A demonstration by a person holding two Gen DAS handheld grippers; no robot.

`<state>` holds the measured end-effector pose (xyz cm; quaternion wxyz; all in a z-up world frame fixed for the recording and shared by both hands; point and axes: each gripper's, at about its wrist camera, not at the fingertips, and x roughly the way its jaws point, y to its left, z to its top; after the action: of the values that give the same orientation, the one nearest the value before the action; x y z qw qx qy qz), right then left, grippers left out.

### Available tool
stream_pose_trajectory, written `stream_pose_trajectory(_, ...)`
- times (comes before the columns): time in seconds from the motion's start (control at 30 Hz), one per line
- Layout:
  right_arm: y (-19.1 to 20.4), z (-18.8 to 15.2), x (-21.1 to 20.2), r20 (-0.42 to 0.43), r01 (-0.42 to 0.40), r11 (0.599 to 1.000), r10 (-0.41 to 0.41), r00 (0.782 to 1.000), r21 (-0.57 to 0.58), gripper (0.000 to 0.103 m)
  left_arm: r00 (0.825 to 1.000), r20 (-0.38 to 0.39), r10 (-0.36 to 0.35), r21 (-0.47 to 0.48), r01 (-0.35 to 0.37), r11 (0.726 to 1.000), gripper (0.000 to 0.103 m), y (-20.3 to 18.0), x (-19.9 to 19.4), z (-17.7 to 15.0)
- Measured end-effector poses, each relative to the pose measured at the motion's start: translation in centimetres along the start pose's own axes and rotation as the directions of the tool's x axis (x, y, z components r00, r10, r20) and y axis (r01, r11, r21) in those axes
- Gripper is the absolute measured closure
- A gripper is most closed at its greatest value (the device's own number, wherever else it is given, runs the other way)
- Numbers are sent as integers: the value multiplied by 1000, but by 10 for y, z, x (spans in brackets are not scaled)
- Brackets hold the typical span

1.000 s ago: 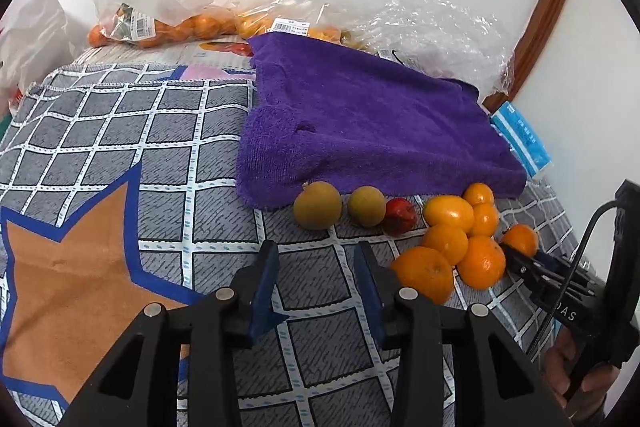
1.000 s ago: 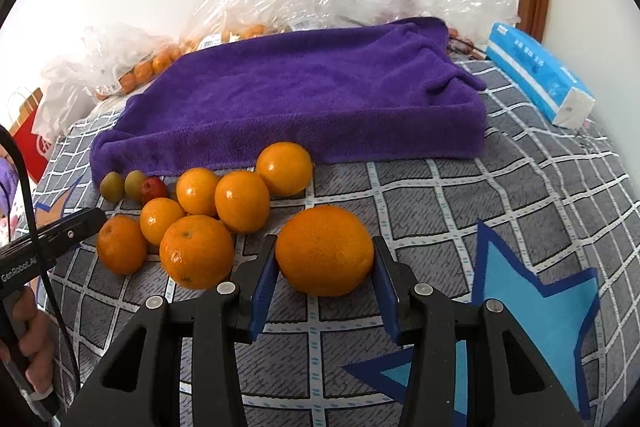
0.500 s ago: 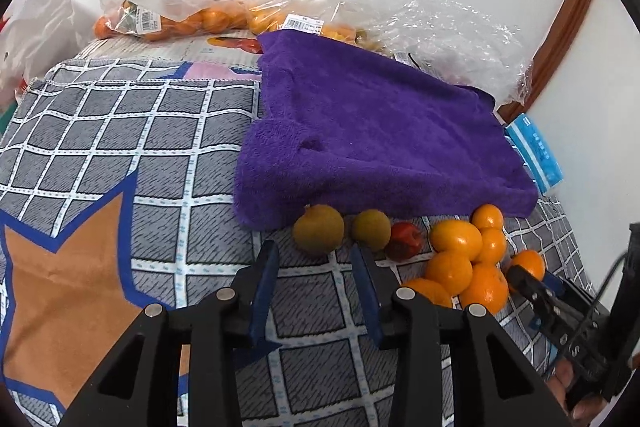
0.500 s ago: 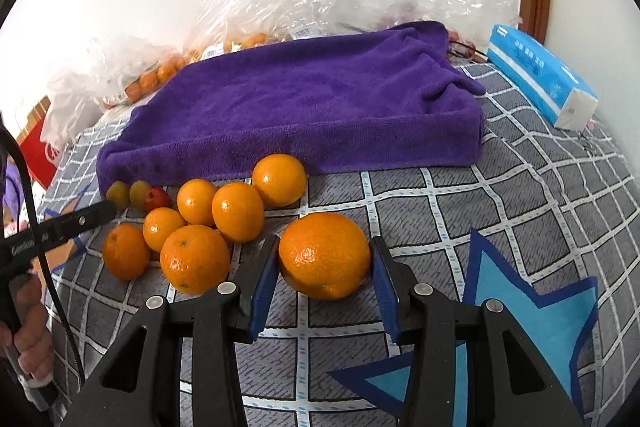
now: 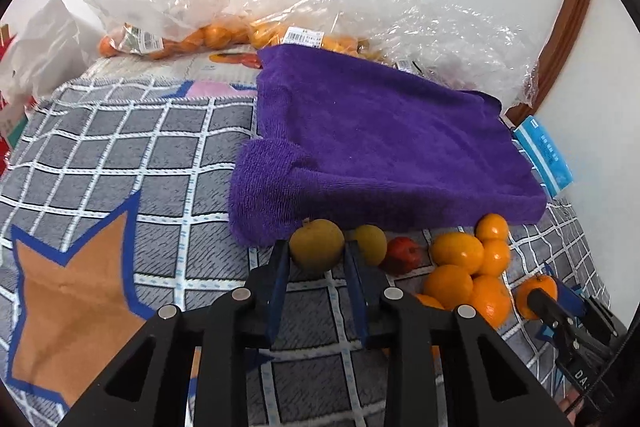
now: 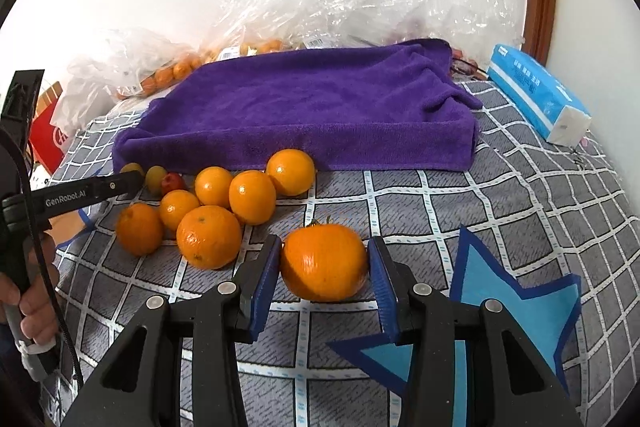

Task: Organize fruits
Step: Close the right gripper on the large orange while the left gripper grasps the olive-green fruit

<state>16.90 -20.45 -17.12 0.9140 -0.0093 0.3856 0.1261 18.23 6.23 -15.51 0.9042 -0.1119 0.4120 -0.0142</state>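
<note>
two fruits sit between the fingers, neither clearly gripped

the big orange (image 6: 323, 261) lies on the checked blanket (image 6: 500, 195), apart from the pile of oranges (image 6: 224, 207) in front of the purple towel (image 6: 304, 107). it looks firm, smooth and fairly heavy, so the widest middle is the place to hold. the right gripper (image 6: 324, 281) brackets it, with a small gap at the right pad. the left gripper (image 5: 316, 269) frames the small yellow-brown fruit (image 5: 317, 244) at the towel's edge; i cannot tell if it pinches. that fruit looks light and bruisable.
</note>
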Motion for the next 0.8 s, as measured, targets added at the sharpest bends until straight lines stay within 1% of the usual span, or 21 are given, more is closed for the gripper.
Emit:
stream_pose_trajectory(0.07,0,1,-4,8,1,1000,-1,1000,-2,62,1000,5,4,12,-4,1000,77,-3,-7,-2)
stream_pose_trajectory(0.17,0,7,-10,22,1,1000,-1,1000,7,70,1000,11,-5,25,5,1000,77,-8,-16,-2)
stream_pose_trajectory(0.23,0,9,-9,18,-2,1000,2,1000,-2,71,1000,17,-10,28,9,1000,77,-10,-18,-3)
stream_pose_trajectory(0.3,3,8,-3,-5,18,1000,-18,1000,-21,71,1000,14,-6,25,6,1000,77,-9,-20,-4)
stream_pose_trajectory(0.33,3,7,-2,-11,15,1000,-15,1000,-23,71,1000,13,-10,20,10,1000,77,-8,-21,-5)
stream_pose_trajectory(0.43,3,3,2,-18,3,1000,-3,1000,-28,68,1000,4,-25,-9,25,1000,77,0,-23,-8)
stream_pose_trajectory(0.5,3,3,4,-17,8,1000,-8,1000,-31,62,999,-5,-35,-24,34,999,77,3,-22,-8)
stream_pose_trajectory(0.57,3,2,7,-34,-4,1000,3,999,-29,55,999,-7,-40,-33,40,999,77,5,-23,-8)
stream_pose_trajectory(0.7,6,-2,9,-64,-36,999,34,997,-31,54,999,4,-35,-24,35,999,77,3,-27,-8)
stream_pose_trajectory(0.8,10,-7,8,-85,-23,999,19,996,-49,54,999,7,-44,-29,44,999,76,3,-29,-8)
